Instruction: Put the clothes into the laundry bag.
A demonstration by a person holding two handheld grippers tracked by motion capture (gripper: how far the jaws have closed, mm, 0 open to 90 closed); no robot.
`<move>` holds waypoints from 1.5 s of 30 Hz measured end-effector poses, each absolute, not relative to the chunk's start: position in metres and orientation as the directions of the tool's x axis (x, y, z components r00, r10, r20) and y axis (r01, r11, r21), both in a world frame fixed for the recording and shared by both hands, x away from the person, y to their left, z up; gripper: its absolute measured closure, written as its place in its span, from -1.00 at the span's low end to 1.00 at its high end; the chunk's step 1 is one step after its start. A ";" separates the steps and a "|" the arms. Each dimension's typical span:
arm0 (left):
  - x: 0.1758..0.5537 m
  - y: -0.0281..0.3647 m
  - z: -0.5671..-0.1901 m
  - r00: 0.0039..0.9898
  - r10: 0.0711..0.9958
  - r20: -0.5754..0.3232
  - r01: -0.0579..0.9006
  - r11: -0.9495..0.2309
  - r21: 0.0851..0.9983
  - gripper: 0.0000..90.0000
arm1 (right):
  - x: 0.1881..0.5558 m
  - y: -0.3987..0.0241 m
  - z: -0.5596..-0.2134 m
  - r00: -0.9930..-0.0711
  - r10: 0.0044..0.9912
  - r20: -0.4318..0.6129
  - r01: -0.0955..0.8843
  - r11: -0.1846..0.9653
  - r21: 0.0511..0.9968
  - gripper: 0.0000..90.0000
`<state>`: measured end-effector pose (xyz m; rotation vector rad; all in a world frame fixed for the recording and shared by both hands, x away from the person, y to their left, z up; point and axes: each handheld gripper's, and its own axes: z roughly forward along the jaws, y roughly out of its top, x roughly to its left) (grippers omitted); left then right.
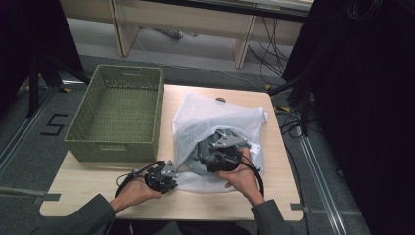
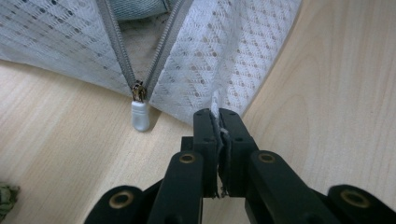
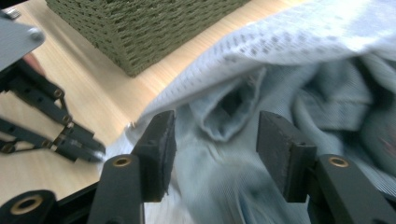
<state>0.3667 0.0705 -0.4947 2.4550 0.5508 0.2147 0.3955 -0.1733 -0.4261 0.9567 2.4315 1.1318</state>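
A white mesh laundry bag [image 1: 215,115] lies on the wooden table [image 1: 274,191], its zipper open toward me. Grey-blue clothing [image 3: 327,98] fills its mouth. My left gripper [image 2: 218,116] is shut on the bag's white mesh edge [image 2: 215,100], just right of the zipper pull [image 2: 140,114]; it sits at the bag's front left corner [image 1: 166,177]. My right gripper [image 3: 212,140] is open inside the bag's opening, its pads [image 3: 161,149] either side of a fold of the grey-blue cloth. From above the right gripper [image 1: 222,152] reaches into the bag.
A green woven basket [image 1: 117,112] stands on the table's left half, close beside the bag; its corner [image 3: 140,28] is seen from the right gripper view. The table's front edge lies near my forearms. Cables and dark stands surround the table.
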 end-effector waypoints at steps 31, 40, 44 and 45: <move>0.362 -0.002 -0.503 0.936 0.351 0.027 0.252 -0.722 0.645 0.71 | 0.380 -0.205 -0.448 -0.692 0.722 0.008 0.499 0.470 0.728 -0.11; 0.357 0.001 -0.503 0.937 0.350 0.018 0.260 -0.727 0.635 0.98 | 0.374 -0.189 -0.458 -0.746 0.666 -0.034 0.486 0.578 0.656 0.04; 0.354 0.000 -0.504 0.929 0.371 -0.012 0.289 -0.702 0.652 0.98 | 0.375 -0.179 -0.469 -0.776 0.628 -0.053 0.489 0.654 0.577 0.49; 0.355 0.001 -0.503 0.937 0.350 0.013 0.261 -0.723 0.640 0.98 | 0.377 -0.175 -0.474 -0.770 0.635 -0.064 0.492 0.654 0.574 0.62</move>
